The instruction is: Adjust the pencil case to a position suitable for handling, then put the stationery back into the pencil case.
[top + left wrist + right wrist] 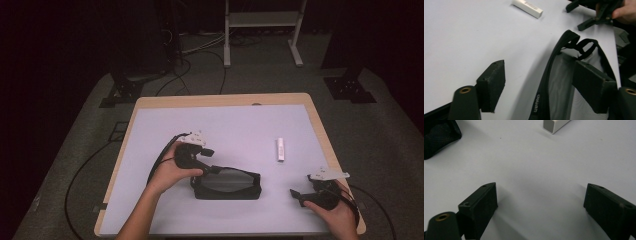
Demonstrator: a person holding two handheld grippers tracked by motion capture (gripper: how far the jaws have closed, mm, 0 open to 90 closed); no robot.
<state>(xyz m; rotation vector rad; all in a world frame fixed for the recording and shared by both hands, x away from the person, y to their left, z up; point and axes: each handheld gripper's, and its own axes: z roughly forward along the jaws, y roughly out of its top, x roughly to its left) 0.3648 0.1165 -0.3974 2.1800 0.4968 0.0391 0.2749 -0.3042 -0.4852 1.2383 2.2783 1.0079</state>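
Note:
A flat black pouch (227, 184) with a grey mesh face lies on the white sheet at the near middle of the table. My left gripper (209, 169) is at the pouch's left end, held in the left hand. In the left gripper view its jaws stand apart (541, 85). One pad hangs over bare sheet and the other over the mesh, with the pouch's zipper rim (549, 75) between them and no pad pressing on it. A small white bar (280, 149) lies to the right. My right gripper (296, 196) rests near the table's right front corner, open over bare sheet (544, 205).
The white sheet (225, 125) covers a wooden table with a narrow wood border (320, 130). The pouch's corner (439, 135) and the bar's end (555, 124) lie beyond the right jaws. Cables, black stand feet (350, 87) and a white frame (262, 20) are on the floor behind.

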